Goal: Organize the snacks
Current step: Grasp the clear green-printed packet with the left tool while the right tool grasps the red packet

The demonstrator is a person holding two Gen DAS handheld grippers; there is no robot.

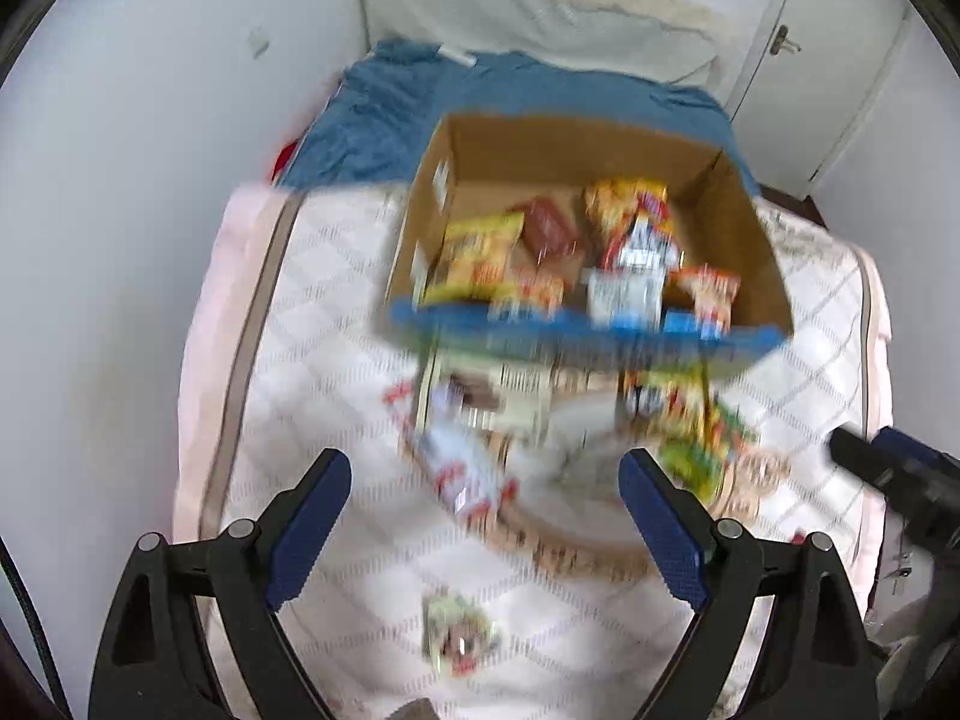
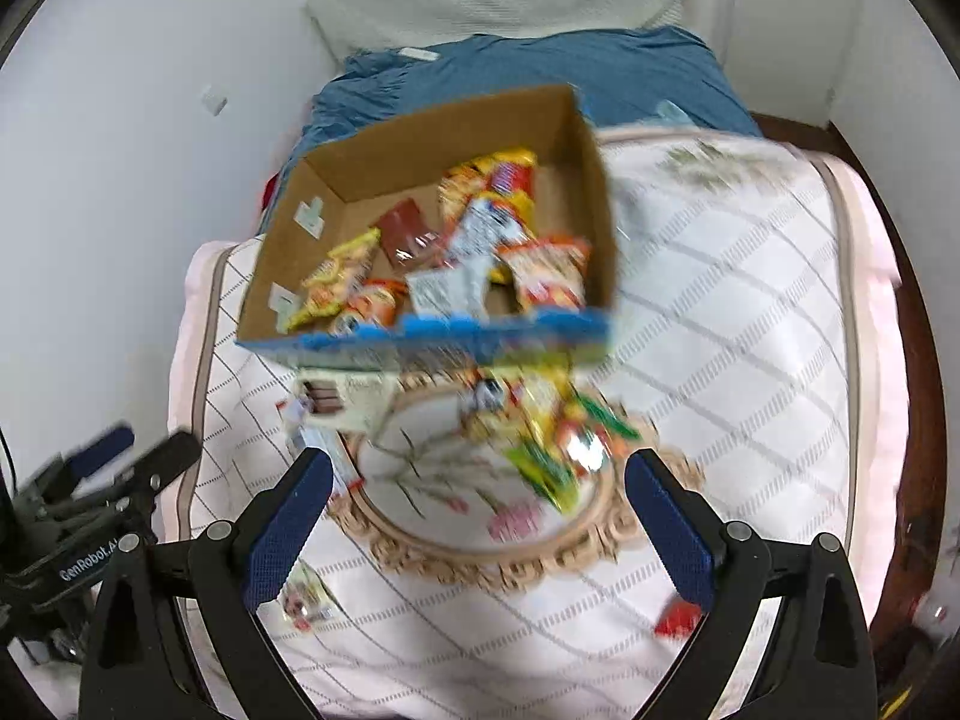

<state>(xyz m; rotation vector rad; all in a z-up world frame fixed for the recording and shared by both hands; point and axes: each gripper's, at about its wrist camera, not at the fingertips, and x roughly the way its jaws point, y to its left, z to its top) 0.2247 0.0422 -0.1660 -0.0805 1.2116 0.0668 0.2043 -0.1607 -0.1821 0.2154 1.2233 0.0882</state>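
An open cardboard box (image 1: pixel 738 228) (image 2: pixel 420 138) with a blue front edge lies on the bed, holding several snack packets (image 1: pixel 480 258) (image 2: pixel 480 240). More snacks lie loose in front of it: a pale carton (image 2: pixel 348 402), a colourful heap (image 1: pixel 690 420) (image 2: pixel 552 438), a white packet (image 1: pixel 462 468), a small packet (image 1: pixel 456 636) (image 2: pixel 306 600) and a red one (image 2: pixel 678 621). My left gripper (image 1: pixel 486 498) hangs open above the quilt, nothing between its fingers. My right gripper (image 2: pixel 480 498) is open too, empty. Both views are motion-blurred.
The white quilted bedcover (image 2: pixel 750 330) has a round flower motif (image 2: pixel 480 510). A blue blanket (image 1: pixel 372 120) and a pillow (image 2: pixel 480 6) lie behind the box. White walls stand to the left; a door (image 1: pixel 840 60) is at the far right. Each gripper shows in the other's view.
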